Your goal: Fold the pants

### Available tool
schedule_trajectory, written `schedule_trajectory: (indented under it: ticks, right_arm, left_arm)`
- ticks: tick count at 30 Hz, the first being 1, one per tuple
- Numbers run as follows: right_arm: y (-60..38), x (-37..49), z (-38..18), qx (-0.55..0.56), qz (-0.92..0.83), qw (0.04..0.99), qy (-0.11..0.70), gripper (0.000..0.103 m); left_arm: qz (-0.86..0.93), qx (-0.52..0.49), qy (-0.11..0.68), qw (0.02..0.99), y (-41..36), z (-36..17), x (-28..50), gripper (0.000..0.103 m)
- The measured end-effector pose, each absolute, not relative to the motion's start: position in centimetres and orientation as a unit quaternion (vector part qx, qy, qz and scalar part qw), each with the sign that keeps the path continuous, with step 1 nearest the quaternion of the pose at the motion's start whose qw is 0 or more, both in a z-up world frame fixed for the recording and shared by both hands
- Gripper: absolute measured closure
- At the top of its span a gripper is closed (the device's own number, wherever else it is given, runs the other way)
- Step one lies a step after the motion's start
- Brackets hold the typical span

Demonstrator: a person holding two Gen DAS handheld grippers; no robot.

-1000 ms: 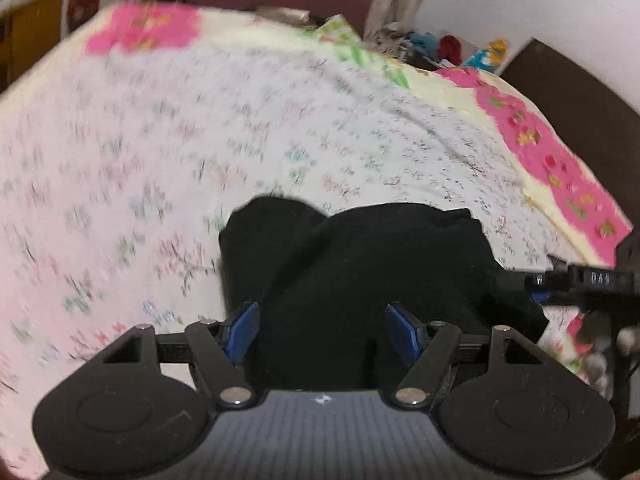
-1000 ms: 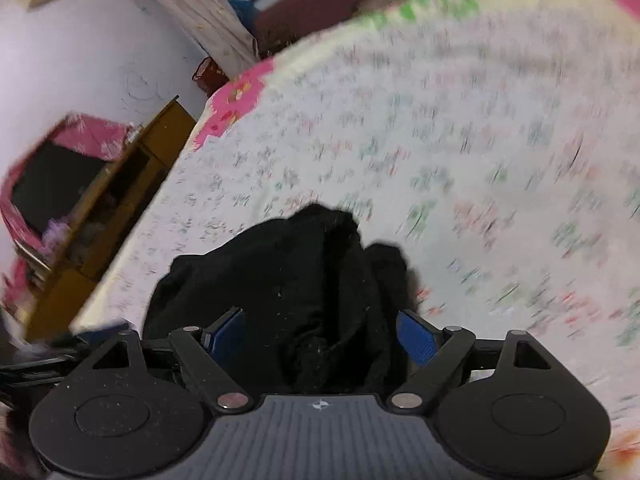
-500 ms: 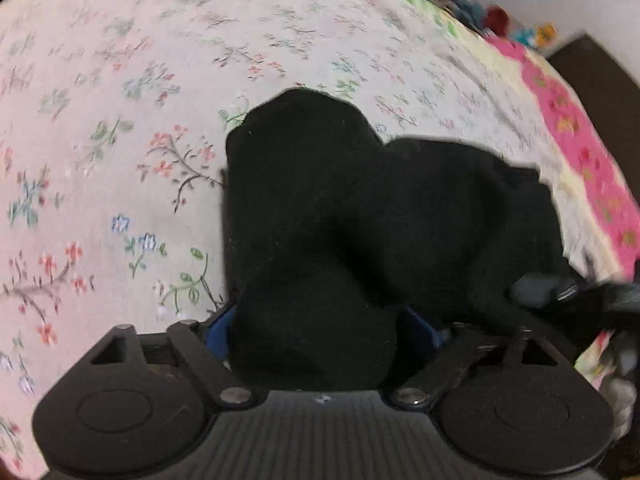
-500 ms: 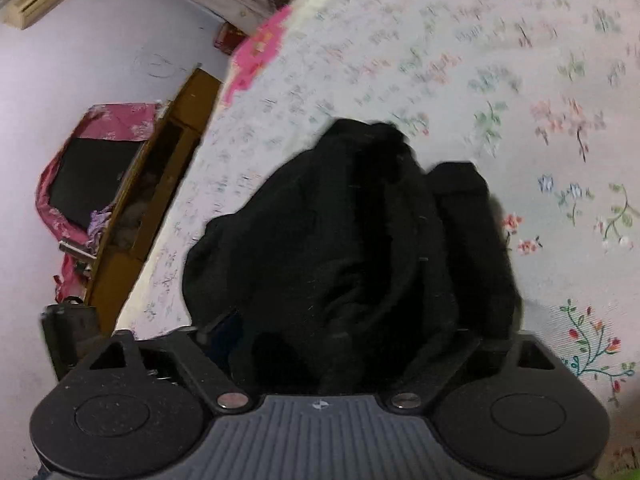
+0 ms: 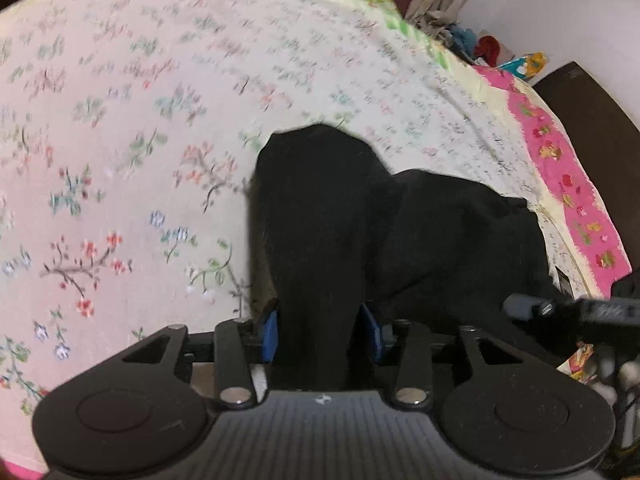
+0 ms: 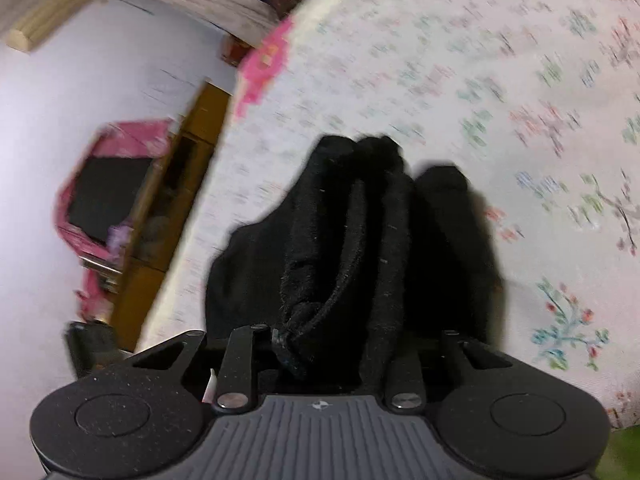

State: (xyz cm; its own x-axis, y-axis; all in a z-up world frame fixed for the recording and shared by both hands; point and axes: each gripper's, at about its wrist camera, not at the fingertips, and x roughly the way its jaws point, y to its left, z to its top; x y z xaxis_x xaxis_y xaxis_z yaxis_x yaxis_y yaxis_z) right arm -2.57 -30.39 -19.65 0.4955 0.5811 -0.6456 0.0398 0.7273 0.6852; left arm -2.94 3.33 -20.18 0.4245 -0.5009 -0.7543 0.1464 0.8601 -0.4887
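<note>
Both tongs seemingly clamping black pants (image 5: pixel 400 232)

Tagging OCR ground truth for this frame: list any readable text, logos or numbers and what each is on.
No readable words or numbers.
Small white emblem, a mark and no letters, on the left gripper body.
The same emblem on the right gripper body.
Pale marking on the dark bar at the right edge of the left wrist view: too blurred to read.
Black pants and floral bedsheet: no labels visible.
</note>
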Motion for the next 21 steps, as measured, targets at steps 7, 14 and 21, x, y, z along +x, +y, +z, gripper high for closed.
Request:
schedule_trajectory:
  ticks: [7, 14, 21]
  right_arm:
    - [-31.6, -3.4, -15.0, 0.18, 0.129, 0.857, 0.465, 0.042]
    - [-23.2, 5.4, -8.8, 0.114, 0.301, 0.844, 0.43, 0.042]
    - [-14.3, 14.4, -15.9, 0.082, 0.387, 0.741, 0.543, 0.042]
  left_arm:
    - [-0.218, -0.102, 0.488, 0.839, 1.9, -20.5, -4.6, 0.031]
    - [-0.225, -0.098, 0.47, 0.848, 1.2, -21.6, -4.9, 0.031]
    - [-0.236, -0.127, 0.474, 0.839, 2.3, -22.0, -4.7, 0.03]
